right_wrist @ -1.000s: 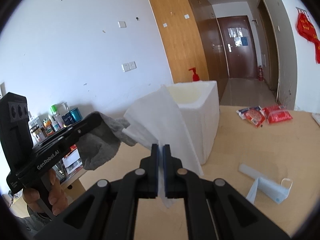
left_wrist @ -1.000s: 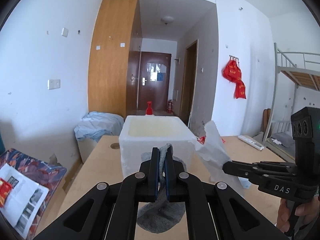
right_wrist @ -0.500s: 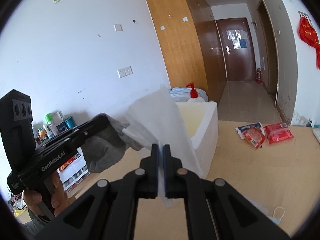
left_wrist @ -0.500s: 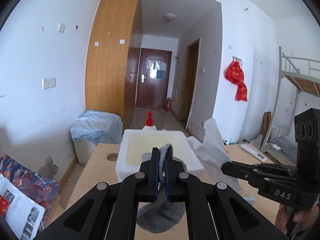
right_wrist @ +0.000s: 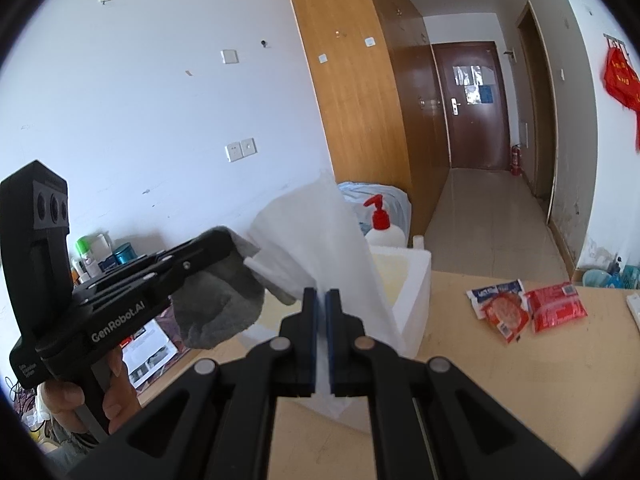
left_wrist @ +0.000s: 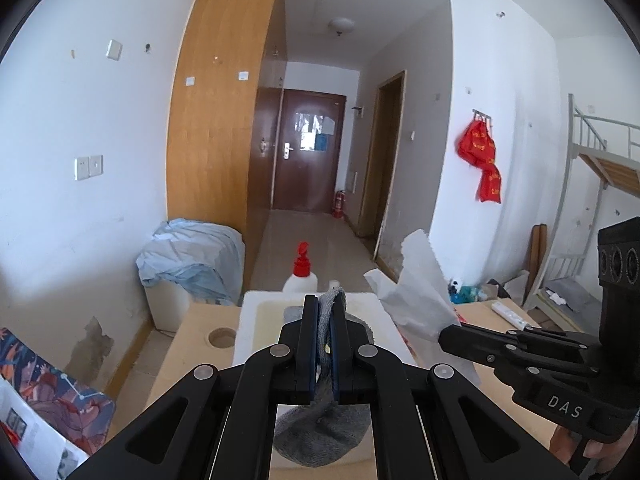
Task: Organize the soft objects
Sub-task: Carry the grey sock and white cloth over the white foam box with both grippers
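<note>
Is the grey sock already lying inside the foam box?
No, the grey sock hangs clamped between the left gripper fingers above the foam box.

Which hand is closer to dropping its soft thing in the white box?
Probably left. The left hand-held gripper holds the grey sock over the foam box; the right hand-held gripper's tissue hangs beside its rim.

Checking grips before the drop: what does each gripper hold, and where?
Left gripper pinches the grey sock near its upper end; right gripper pinches the white tissue at its lower edge.
</note>
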### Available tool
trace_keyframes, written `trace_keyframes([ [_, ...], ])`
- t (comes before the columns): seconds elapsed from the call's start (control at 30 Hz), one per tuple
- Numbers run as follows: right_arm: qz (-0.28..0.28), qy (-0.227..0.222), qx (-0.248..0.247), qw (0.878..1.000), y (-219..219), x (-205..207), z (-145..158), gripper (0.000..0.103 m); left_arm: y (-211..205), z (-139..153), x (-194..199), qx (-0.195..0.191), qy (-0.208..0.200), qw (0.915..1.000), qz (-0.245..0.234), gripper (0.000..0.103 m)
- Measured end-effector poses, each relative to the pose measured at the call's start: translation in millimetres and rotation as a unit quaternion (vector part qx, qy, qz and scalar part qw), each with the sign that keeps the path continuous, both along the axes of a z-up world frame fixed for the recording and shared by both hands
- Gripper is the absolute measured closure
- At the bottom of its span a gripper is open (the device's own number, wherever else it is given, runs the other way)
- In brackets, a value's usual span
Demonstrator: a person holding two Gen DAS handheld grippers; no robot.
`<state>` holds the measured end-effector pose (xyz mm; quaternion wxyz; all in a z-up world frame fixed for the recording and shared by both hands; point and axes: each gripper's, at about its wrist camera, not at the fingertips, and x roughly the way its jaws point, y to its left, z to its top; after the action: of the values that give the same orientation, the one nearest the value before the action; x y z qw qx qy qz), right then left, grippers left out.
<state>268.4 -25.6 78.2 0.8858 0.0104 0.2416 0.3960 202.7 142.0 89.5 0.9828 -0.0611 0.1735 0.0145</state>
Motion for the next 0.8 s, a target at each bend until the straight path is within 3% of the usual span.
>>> trace_keyframes([
  [0.53,0.009,0.021,-0.016,1.000,28,57,-13,0.097,18,-14,71,-0.001,0.017,0.9997,0.019,0.098],
  [0.8,0.014,0.033,-0.021,0.999,35,63,-18,0.097,17,-28,89,-0.004,0.038,0.9992,0.014,0.098],
])
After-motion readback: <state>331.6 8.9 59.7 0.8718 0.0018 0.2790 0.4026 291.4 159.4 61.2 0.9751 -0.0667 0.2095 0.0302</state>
